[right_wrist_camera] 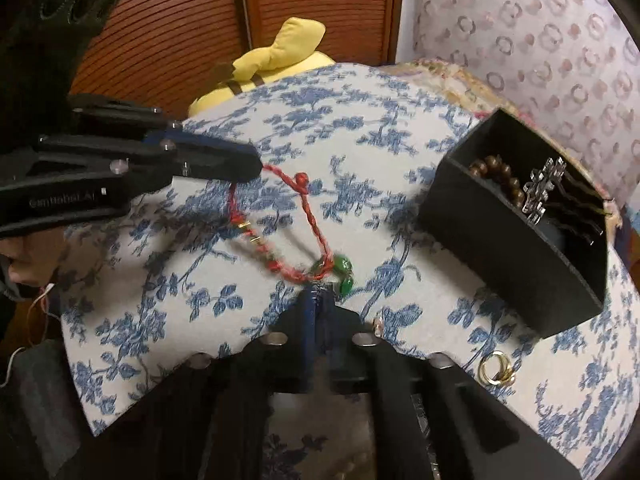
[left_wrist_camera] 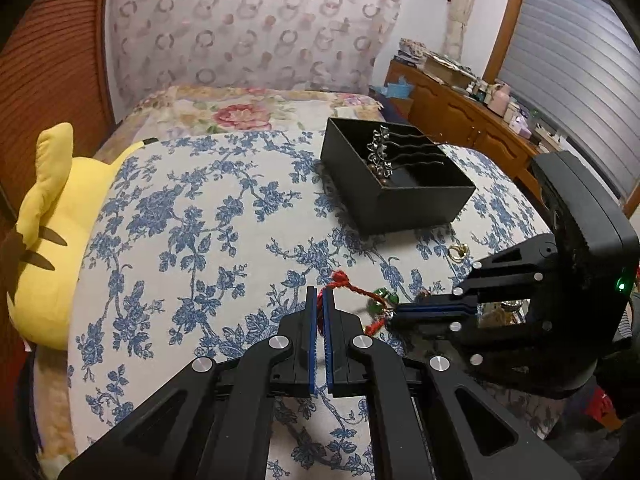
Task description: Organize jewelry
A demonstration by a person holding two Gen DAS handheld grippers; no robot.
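Red braided cord bracelet with green beads [right_wrist_camera: 308, 236] is hanging stretched above the blue-floral bedspread [left_wrist_camera: 192, 216], left gripper [left_wrist_camera: 320, 304] and right gripper [right_wrist_camera: 319, 294] both pinching it closed. Advice: keeping it taut, carrying together toward black open box [left_wrist_camera: 424, 204] far right, releasing inside.

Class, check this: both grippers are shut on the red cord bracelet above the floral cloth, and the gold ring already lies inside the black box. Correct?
One slip. The gold ring lies on the floral cloth outside the black box, as the right wrist view shows. The left gripper and right gripper do pinch the red cord bracelet.
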